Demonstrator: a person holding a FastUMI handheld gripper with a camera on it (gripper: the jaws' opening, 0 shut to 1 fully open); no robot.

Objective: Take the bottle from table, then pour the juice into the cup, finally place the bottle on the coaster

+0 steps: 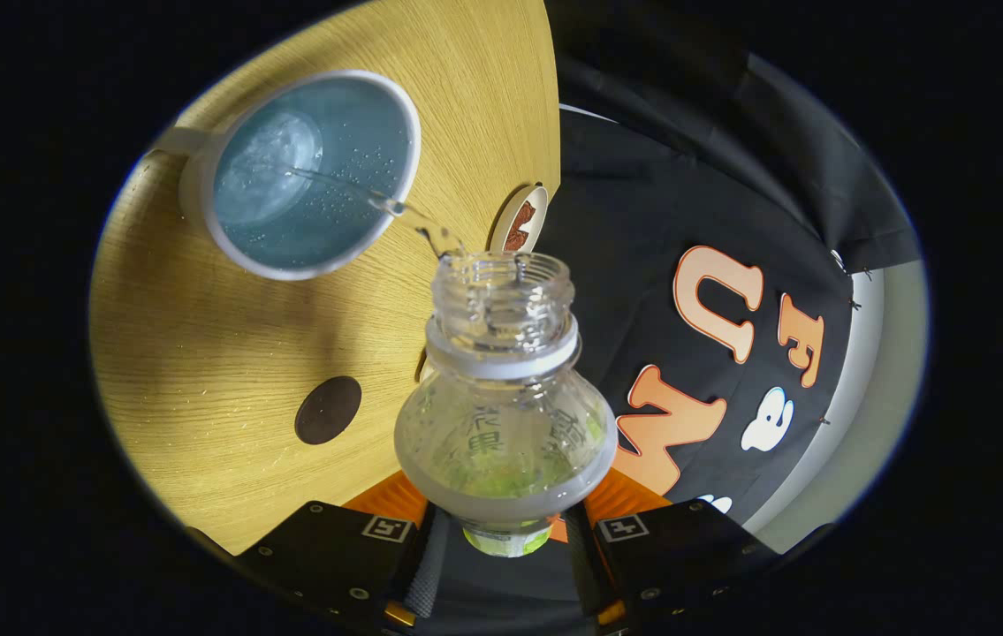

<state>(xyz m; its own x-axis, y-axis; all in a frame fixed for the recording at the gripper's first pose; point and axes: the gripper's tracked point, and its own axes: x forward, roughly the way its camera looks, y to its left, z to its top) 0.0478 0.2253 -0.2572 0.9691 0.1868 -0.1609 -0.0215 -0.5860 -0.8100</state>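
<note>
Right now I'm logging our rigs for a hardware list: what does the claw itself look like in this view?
The claw has two blocky fingers, each carrying a small square black-and-white marker tag on a flat face, with small screw heads along the edges. A ribbed strip runs along one finger's inner side. No cables or sleeve can be seen.
</note>
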